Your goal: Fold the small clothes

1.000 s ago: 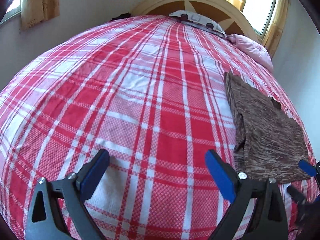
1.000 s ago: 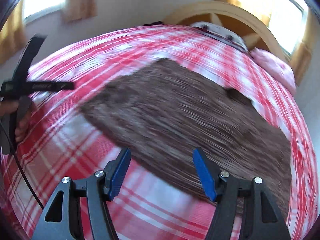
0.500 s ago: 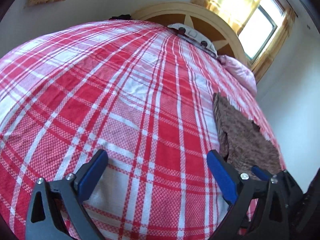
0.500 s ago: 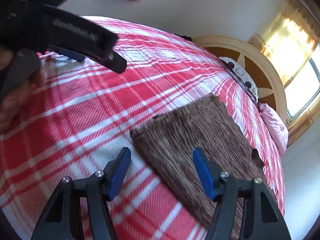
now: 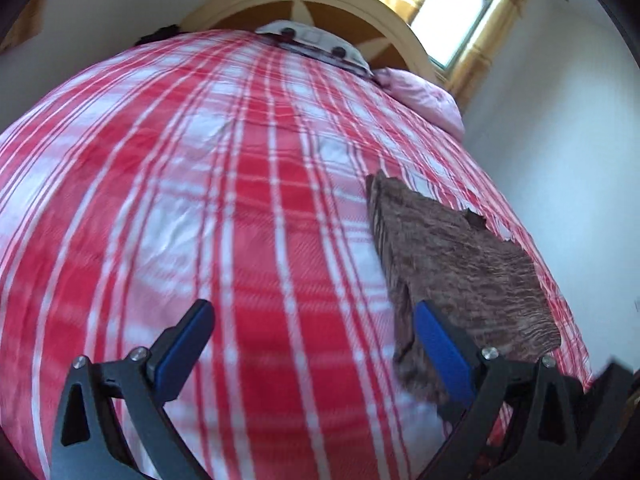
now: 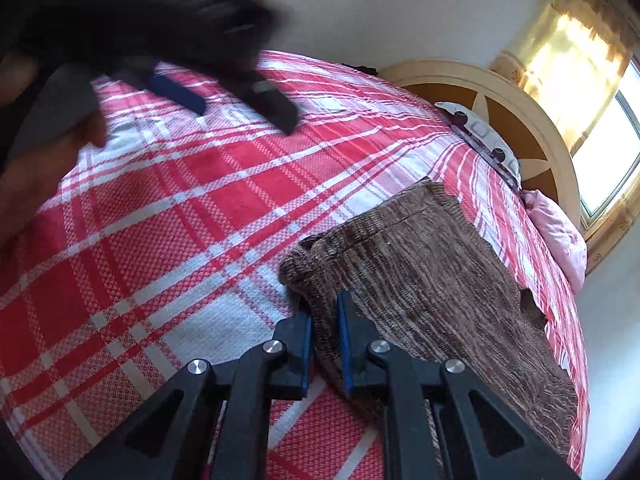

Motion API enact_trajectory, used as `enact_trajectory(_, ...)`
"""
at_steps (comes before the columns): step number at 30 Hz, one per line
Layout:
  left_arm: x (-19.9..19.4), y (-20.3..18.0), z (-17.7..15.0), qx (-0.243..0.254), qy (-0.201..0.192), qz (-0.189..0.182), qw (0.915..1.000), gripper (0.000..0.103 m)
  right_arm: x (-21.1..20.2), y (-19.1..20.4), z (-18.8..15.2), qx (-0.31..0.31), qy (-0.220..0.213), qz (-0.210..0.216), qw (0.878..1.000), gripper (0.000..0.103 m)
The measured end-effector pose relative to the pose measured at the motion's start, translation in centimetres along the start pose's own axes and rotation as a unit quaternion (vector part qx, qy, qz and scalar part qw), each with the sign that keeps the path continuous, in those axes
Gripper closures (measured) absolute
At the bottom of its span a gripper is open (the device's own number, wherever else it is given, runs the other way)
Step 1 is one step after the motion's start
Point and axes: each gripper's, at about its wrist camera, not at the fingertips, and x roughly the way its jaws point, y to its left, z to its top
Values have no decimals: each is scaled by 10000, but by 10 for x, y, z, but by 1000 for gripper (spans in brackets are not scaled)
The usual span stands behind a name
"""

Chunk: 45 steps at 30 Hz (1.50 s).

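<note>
A brown knitted garment (image 6: 432, 280) lies flat on the red and white plaid bedspread (image 6: 168, 216), toward the bed's right side. My right gripper (image 6: 325, 320) is shut on the garment's near left corner, with the fabric pinched between its blue pads. The garment also shows in the left wrist view (image 5: 460, 272) at the right. My left gripper (image 5: 308, 344) is open and empty above the bedspread (image 5: 200, 184), its right finger close beside the garment's left edge. In the right wrist view the left gripper (image 6: 224, 92) shows blurred at the upper left, held by a hand.
A rounded wooden headboard (image 5: 320, 0) stands at the far end with a patterned pillow (image 5: 320, 44) and a pink pillow (image 5: 424, 96). A window with yellow curtains (image 6: 580, 68) is at the right. A white wall (image 5: 560, 140) runs along the bed's right side.
My right gripper has closed on the garment's near left corner. My left gripper has swung right toward the garment's left edge and stays open.
</note>
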Motion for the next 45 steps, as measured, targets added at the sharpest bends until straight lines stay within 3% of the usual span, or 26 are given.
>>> enact_trajectory(6, 47, -20, 37, 292, 393, -739, 9961, 5, 2, -1, -1, 101, -27, 57, 9999, 93)
enact_trajectory(12, 85, -49, 61, 727, 566, -943, 9913, 24, 4, 0, -1, 125, -25, 66, 9999, 93)
enact_trajectory(15, 106, -54, 68, 663, 788, -1066, 9890, 25, 4, 1, -1, 131, -31, 73, 9999, 93)
enact_trajectory(17, 117, -56, 69, 635, 980, -1078, 9873, 42, 3, -1, -1, 153, -27, 100, 9998, 93)
enact_trajectory(19, 119, -56, 69, 633, 952, -1068, 9877, 46, 3, -2, -1, 192, -24, 144, 9997, 93)
enact_trajectory(21, 121, -57, 71, 647, 987, -1095, 9870, 91, 2, -4, 0, 217, -25, 185, 9996, 94)
enact_trajectory(27, 117, -55, 74, 423, 892, -1021, 9899, 95, -3, -22, 1, 401, -117, 402, 9983, 97)
enact_trajectory(35, 94, -72, 84, 399, 592, -1097, 9914, 95, -23, -51, 1, 736, -401, 329, 9959, 98)
enact_trajectory(45, 84, -84, 88, 193, 459, -1212, 9914, 96, -40, -89, -17, 1137, -394, 122, 9927, 99)
